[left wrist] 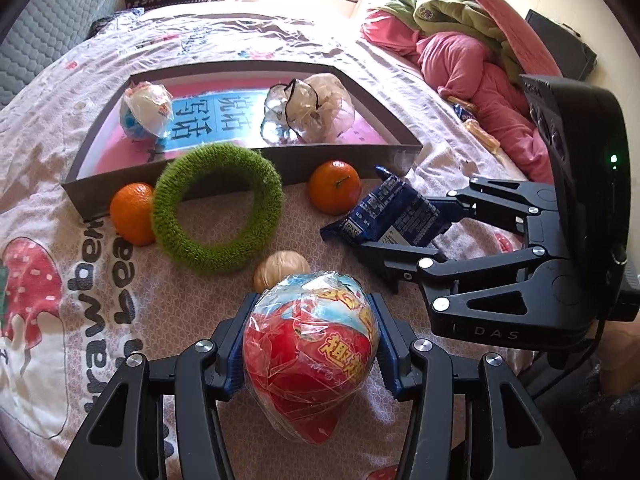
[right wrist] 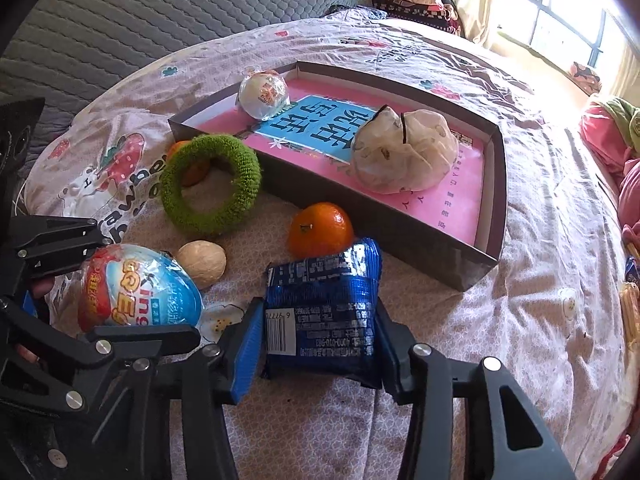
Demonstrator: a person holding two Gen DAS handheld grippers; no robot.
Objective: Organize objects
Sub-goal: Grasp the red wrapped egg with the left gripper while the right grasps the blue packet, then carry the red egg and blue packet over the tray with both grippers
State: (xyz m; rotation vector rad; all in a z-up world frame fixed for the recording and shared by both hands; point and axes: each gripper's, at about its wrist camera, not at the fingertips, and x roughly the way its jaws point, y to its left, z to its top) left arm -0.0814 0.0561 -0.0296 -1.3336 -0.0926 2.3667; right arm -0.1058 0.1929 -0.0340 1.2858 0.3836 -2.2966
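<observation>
Gripping now: the left gripper (left wrist: 310,344) pinches a red-and-blue wrapped toy egg (left wrist: 310,354) between its blue pads (left wrist: 236,364), nearest of all to the cardboard tray (left wrist: 248,178), on its open near side.
Right gripper: the right gripper (right wrist: 320,340) squeezes a blue snack packet (right wrist: 324,316) from both sides, barcode end toward the camera; the packet's far end reaches up against one orange.
Walnut: a walnut (left wrist: 282,270) lies on the bedsheet (left wrist: 80,280) just beyond the toy egg, still short of the tray.
Green ring: a fuzzy green ring (left wrist: 218,208) leans tilted against the tray's near wall.
Oranges: one orange (left wrist: 132,214) sits at the tray's near left corner, touching the ring; the second orange (left wrist: 334,187) sits just before the near wall, further right.
Inside the tray: a small wrapped white ball (left wrist: 146,112) rests at the left end, a clear-wrapped pale bundle (left wrist: 308,108) at the right end, both on a pink-and-blue printed sheet (left wrist: 208,120).
Beyond the tray: pink and green bedding (left wrist: 460,52) is heaped off to its right, and a window (right wrist: 560,12) stands well past the far wall.
</observation>
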